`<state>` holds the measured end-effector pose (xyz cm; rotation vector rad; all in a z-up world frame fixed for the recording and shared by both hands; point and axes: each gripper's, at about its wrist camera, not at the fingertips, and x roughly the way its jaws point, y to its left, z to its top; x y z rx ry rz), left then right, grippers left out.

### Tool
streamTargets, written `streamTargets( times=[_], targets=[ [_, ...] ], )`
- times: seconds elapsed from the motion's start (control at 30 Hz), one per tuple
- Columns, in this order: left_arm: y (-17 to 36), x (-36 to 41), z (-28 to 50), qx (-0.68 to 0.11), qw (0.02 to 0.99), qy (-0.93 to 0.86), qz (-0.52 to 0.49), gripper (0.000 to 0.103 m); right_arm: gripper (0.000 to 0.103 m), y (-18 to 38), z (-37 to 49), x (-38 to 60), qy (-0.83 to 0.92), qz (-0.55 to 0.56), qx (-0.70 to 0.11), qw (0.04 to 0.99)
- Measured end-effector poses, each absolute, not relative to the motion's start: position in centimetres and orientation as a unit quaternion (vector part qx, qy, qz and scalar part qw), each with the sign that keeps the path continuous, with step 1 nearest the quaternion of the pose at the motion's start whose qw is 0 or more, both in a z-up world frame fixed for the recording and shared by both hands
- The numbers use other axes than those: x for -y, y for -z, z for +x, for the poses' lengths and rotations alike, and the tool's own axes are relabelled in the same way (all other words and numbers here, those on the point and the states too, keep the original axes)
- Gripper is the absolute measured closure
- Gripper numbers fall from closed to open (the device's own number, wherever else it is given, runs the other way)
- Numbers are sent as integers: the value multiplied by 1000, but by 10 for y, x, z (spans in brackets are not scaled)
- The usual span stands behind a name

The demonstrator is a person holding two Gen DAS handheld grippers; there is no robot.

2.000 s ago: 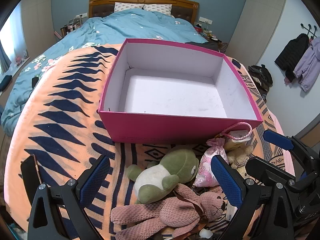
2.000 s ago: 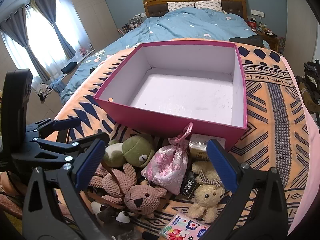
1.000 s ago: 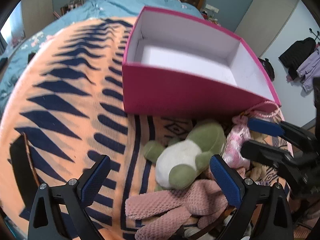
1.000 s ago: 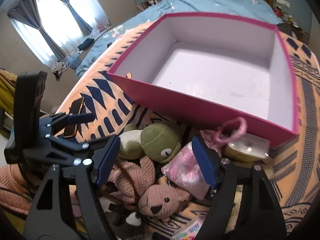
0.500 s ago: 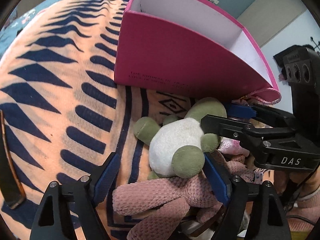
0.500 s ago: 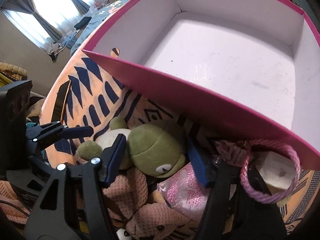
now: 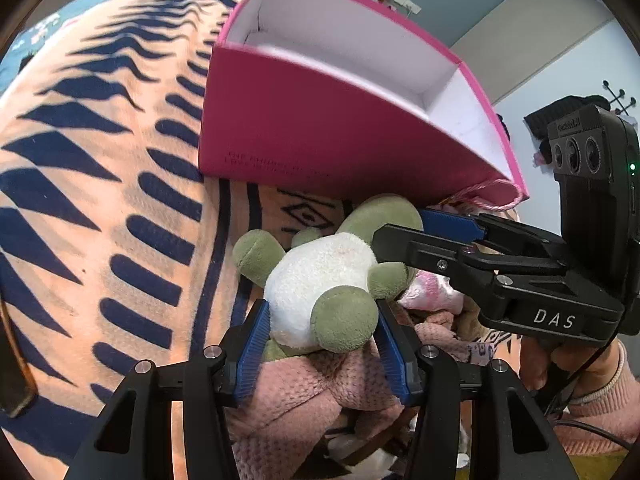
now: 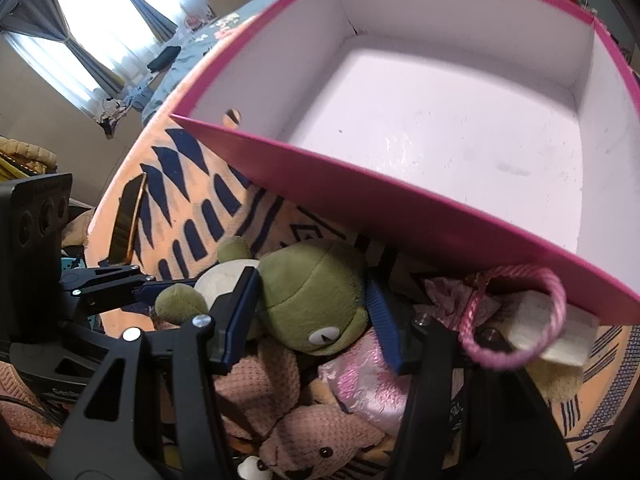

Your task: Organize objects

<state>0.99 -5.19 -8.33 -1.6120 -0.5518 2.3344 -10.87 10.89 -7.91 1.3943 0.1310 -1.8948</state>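
A green and white frog plush (image 7: 328, 280) lies on the orange blanket just in front of the pink box (image 7: 320, 136). My left gripper (image 7: 320, 344) is shut on the frog's white body and hind leg. My right gripper (image 8: 312, 312) is shut on the frog's green head (image 8: 312, 300). In the left wrist view the right gripper (image 7: 440, 232) reaches in from the right beside the head. The box (image 8: 400, 208) is open with a bare white inside. A pink knitted bear (image 8: 316, 436) lies under the frog.
A pink satin drawstring pouch (image 8: 360, 380) with a rope loop (image 8: 516, 312) lies right of the frog. A beige plush (image 8: 560, 380) lies under the box corner. A dark phone (image 8: 128, 216) lies on the blanket at left. The patterned blanket (image 7: 100, 200) covers the bed.
Both grippers moved down and forward onto the toy pile. They went from wide open to closed on the frog plush, left on its body, right on its head.
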Motion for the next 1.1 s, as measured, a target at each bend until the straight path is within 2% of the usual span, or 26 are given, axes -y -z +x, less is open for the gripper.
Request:
streamTargets(
  times=[0.47,0.63,0.93,1.1],
  targets=[
    [14,48,17,117,148,-852,-488,50,46,11,-88,-123,768,479,-19,426],
    [-30,48,10,84,160,-871,-456,50,46,-18,-85,-132,786,443,-10,431],
    [-74,39,-31,26,176,-902,-394,50,46,-68,-109,-142,819,384,10,427],
    [-79,40,-61,13,178,-906,-383,51,46,-77,-134,-140,832,366,22,417]
  ],
)
